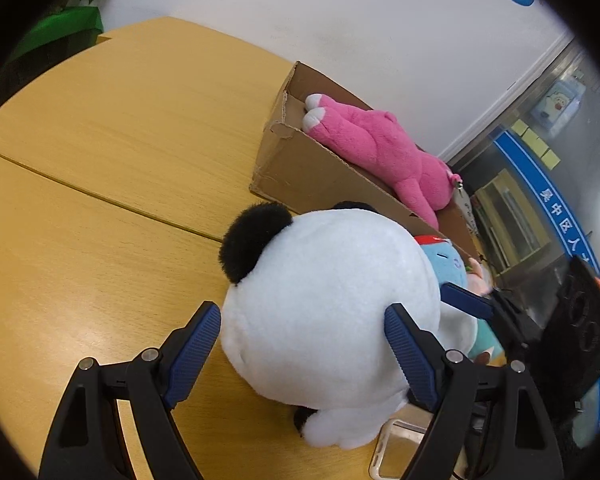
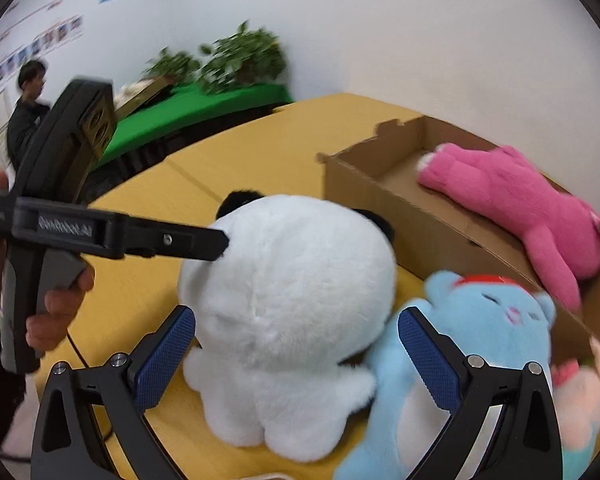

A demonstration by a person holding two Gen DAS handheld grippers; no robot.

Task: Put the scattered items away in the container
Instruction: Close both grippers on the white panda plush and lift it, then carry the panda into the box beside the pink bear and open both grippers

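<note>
**One plush in the box, at least three to go**

One toy is put away so far: the pink plush [image 2: 512, 204] lies inside the cardboard box [image 2: 380, 192] at the back of the table [image 1: 100, 160]. The big white panda plush [image 1: 328, 312] sits on the table just in front of the box, with a light blue plush [image 2: 488, 320] right beside it and a small pinkish toy [image 2: 584, 388] off at the edge, too blurry to make out properly.

Left gripper [image 1: 304, 348] has its fingers spread wide on either side of the panda, not squeezing it. Right gripper [image 2: 296, 356] is wide too, one finger by the panda and the other against the blue plush, gripping nothing. So I'd say it's early days, panda looks next. There's also a clear phone case [image 1: 400, 452] under the panda, no idea if that counts.
</note>
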